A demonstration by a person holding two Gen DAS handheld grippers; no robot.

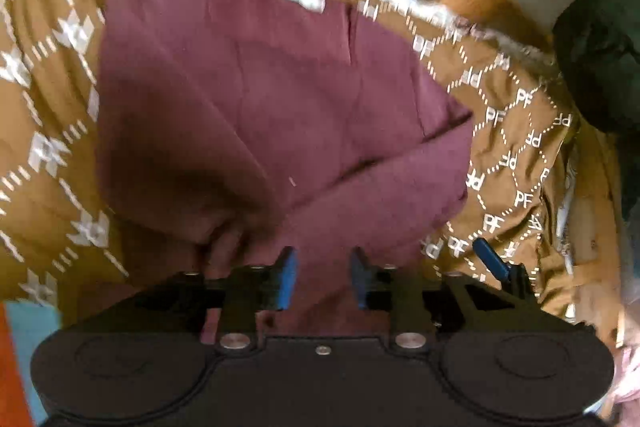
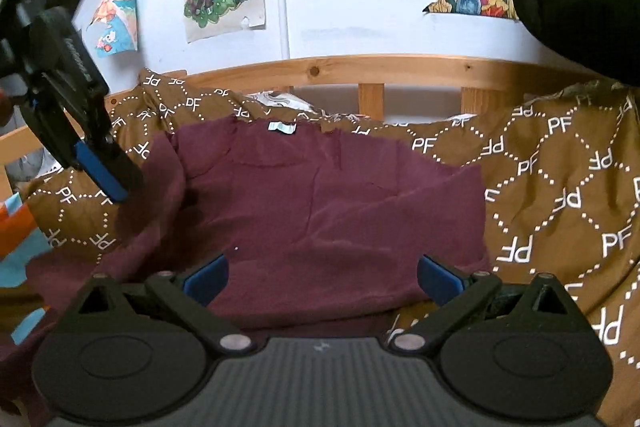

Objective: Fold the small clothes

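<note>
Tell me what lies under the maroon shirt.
The maroon shirt lies spread on a brown bedcover with white PF lettering, which shows all around it. Anything beneath the shirt's middle is covered.

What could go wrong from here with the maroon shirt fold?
1. The left hand-held gripper is open above the maroon shirt with nothing pinched; closing here could grab several layers of the folded-over sleeve.
2. The brown bedcover is wrinkled and loose; a low pinch may catch it along with the shirt.
3. The right hand-held gripper is wide open at the near hem, so nothing anchors the shirt if the left pulls.
</note>
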